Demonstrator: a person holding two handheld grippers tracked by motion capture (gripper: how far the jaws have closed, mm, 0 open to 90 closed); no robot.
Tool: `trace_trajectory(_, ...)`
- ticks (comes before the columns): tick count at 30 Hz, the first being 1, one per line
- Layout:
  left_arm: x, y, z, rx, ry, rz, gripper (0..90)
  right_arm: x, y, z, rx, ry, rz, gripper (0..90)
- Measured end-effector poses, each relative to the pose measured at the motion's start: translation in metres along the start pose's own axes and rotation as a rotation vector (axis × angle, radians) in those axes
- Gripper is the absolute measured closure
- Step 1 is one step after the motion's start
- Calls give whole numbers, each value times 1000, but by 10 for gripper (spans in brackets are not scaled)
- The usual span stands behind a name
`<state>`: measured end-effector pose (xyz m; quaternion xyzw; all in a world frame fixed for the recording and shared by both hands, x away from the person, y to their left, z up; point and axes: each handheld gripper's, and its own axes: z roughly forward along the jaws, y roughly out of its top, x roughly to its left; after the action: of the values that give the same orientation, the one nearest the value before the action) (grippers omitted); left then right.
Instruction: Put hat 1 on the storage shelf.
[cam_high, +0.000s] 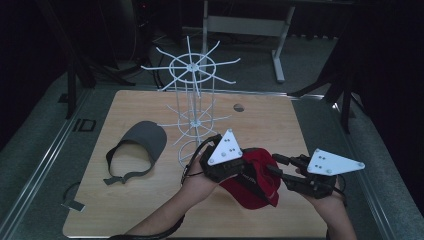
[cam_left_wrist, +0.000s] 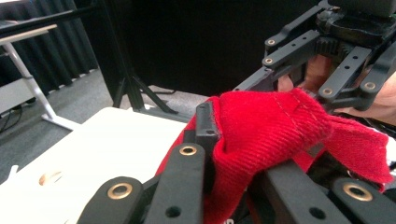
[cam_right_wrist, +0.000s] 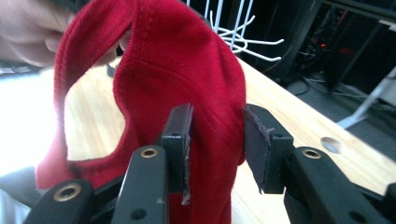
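Grey visor (cam_high: 141, 145) flat on left part of table (cam_high: 270, 120), strap curling toward near edge. White wire rack (cam_high: 192, 102) upright just right of it, near table's middle, arms fanning out at two levels. Round hole (cam_high: 239, 107) in tabletop right of rack. Grey tab (cam_high: 74, 205) off table's near left corner. White desk frame (cam_high: 272, 35) on carpet beyond.

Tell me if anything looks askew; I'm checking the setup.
Only the grey visor: it lies flat on the table rather than on the white rack. The red cap is bunched between both grippers.
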<state>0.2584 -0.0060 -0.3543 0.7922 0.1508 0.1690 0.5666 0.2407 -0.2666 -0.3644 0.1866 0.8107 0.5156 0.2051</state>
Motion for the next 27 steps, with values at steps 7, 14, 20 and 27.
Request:
trace_trajectory(7, 0, -5, 3, 7, -15, -8, 870, 7, 2, 6, 68, 25, -68, 875)
trace_trajectory(14, 1, -10, -2, -2, -81, 5, 866, -2, -1, -4, 2, 135, 20, 883)
trace_trajectory(20, 0, -11, -3, 6, -106, 28, 852, -10, -3, -9, -20, 165, 73, 883)
trace_trajectory(27, 0, -15, -6, 13, -82, 31, 539, -12, 4, -16, -57, 138, 113, 884)
